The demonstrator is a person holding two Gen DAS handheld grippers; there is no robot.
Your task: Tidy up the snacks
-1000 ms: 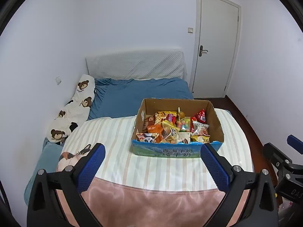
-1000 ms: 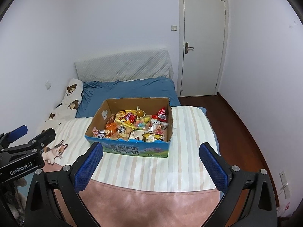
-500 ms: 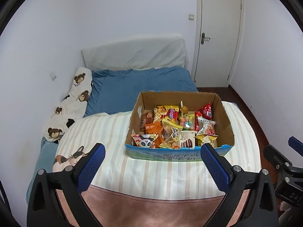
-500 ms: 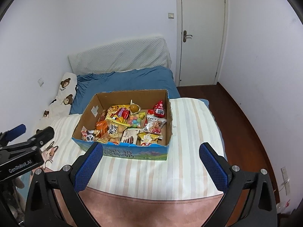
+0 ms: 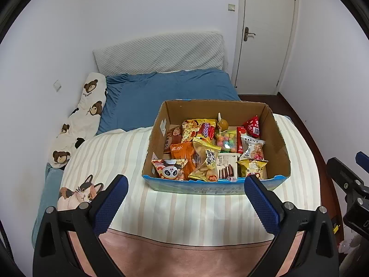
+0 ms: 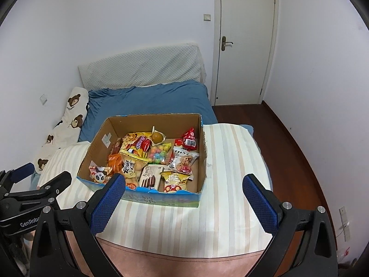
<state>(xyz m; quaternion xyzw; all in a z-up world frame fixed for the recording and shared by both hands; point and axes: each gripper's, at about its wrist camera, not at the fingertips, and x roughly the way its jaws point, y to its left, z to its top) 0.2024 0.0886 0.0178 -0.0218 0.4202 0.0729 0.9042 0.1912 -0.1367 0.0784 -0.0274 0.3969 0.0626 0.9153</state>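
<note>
Cardboard box [image 5: 276, 143]: brown inside, blue printed front; it sits on the striped blanket [image 5: 120, 152] and looms larger and lower in both views than a second ago, so both cameras have come closer and tipped down.
Snacks: all packed inside the box, arranged just as before — panda packet [image 5: 170, 171] at the front left corner, Franzzi biscuit box [image 5: 227, 166] front centre, red packet [image 5: 253, 127] at the back right, bag of coloured candy balls [image 5: 227, 141] mid-box.
Left gripper [image 5: 185, 185]: blue pads spread wide, nothing between them; it hangs above the blanket just short of the box front, the right pad overlapping the box's front right corner in view.
Right gripper [image 6: 183, 184]: equally wide, holding nothing; its left pad overlaps the box's front left corner.
Bed beyond: blue sheet [image 5: 166, 92], bear-print pillow [image 5: 85, 108] by the wall, unchanged.
</note>
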